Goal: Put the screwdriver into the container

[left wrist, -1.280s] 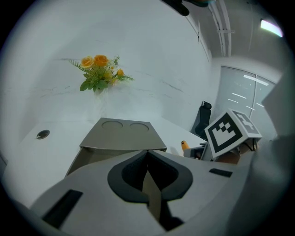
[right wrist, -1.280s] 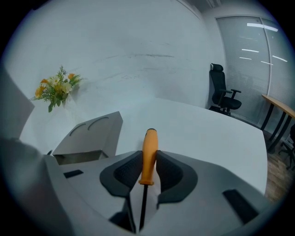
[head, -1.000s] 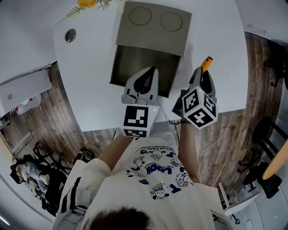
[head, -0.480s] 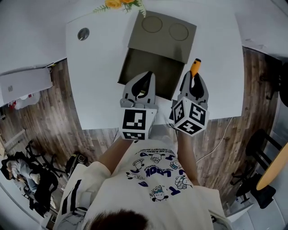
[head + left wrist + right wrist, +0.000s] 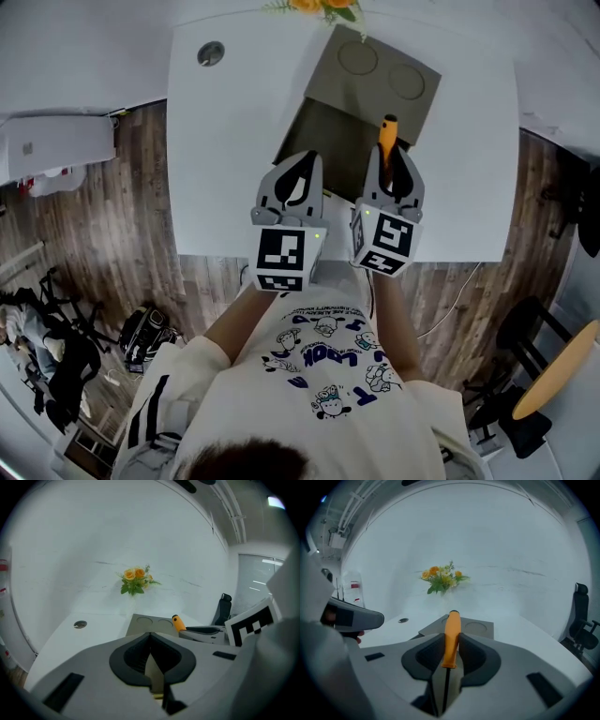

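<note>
My right gripper (image 5: 388,167) is shut on the orange-handled screwdriver (image 5: 387,132). The handle (image 5: 451,635) points forward past the jaws and the dark shaft runs back between them. The gripper hovers over the right part of the open grey-brown container (image 5: 323,142), whose raised lid (image 5: 386,72) with two round dents lies behind. In the right gripper view the lid (image 5: 476,628) shows just beyond the handle tip. My left gripper (image 5: 299,169) hangs beside it over the container's near edge, its jaws (image 5: 150,638) shut with nothing between them.
The container stands on a white table (image 5: 234,159) with a round hole (image 5: 210,53) at the far left. Orange flowers (image 5: 317,6) sit at the far edge by the wall. Wooden floor lies on both sides, and an office chair (image 5: 581,616) stands to the right.
My right gripper has carried the screwdriver leftwards, from beside the container to over its right part. The left gripper has stayed near the container's front edge.
</note>
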`<action>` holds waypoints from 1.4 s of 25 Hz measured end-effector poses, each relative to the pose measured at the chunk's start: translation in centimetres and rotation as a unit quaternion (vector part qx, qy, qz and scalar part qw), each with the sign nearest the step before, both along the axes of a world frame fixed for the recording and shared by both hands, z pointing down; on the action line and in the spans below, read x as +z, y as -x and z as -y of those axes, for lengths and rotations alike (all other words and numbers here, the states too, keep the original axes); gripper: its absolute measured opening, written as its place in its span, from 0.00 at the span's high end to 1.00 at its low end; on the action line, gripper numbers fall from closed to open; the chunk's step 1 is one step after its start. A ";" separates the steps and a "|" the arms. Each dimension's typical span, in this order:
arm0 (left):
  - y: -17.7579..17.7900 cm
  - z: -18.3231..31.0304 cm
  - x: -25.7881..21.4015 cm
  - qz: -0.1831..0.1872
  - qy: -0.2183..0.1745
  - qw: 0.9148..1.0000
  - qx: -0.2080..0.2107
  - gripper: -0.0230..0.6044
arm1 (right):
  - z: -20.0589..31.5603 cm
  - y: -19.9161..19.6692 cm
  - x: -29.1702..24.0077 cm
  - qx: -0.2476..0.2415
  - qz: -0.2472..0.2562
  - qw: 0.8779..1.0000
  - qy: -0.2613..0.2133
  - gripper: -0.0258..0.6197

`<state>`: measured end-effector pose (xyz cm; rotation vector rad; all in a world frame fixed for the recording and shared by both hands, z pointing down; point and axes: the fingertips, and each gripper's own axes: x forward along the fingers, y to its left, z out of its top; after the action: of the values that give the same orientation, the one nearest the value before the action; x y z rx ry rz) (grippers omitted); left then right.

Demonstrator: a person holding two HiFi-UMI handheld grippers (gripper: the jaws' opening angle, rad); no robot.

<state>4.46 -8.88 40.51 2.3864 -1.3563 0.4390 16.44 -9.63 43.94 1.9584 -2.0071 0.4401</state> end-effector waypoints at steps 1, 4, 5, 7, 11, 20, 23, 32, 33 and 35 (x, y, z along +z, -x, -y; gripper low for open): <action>0.4 0.0 0.0 0.000 0.001 1.000 -0.005 0.94 | 0.2 0.6 0.2 -0.011 -0.004 1.000 0.001 0.79; 1.5 0.2 0.4 0.000 0.005 1.000 -0.016 0.94 | 0.9 1.8 0.9 -0.040 -0.017 0.999 0.007 0.79; 1.8 0.3 0.6 0.000 0.006 1.000 -0.020 0.94 | 1.1 2.3 1.2 -0.050 -0.022 0.998 0.009 0.79; 2.4 0.5 0.9 0.001 0.009 1.000 -0.025 0.94 | 1.5 3.1 1.7 -0.069 -0.033 0.997 0.015 0.79; 3.2 0.7 1.6 0.002 0.018 0.999 -0.034 0.94 | 1.9 4.5 3.0 -0.105 -0.048 0.993 0.034 0.79; 3.7 1.4 3.1 0.005 0.036 0.998 -0.047 0.94 | 2.3 6.0 6.1 -0.154 -0.050 0.983 0.081 0.79; 3.8 1.5 3.5 0.006 0.040 0.998 -0.052 0.94 | 2.3 6.5 6.9 -0.173 -0.048 0.979 0.099 0.79; 4.2 1.4 4.7 0.006 0.056 0.996 -0.064 0.94 | 2.6 7.5 9.0 -0.198 -0.049 0.966 0.158 0.79; 4.2 1.4 4.7 0.007 0.057 0.996 -0.064 0.94 | 2.6 7.5 9.2 -0.199 -0.049 0.965 0.166 0.79; 4.3 1.5 4.9 0.008 0.059 0.996 -0.064 0.94 | 2.6 7.6 9.8 -0.200 -0.047 0.962 0.182 0.79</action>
<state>0.20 -10.36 45.45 2.1918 -1.4394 0.4879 8.88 -12.21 53.69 1.2952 -2.0216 0.5545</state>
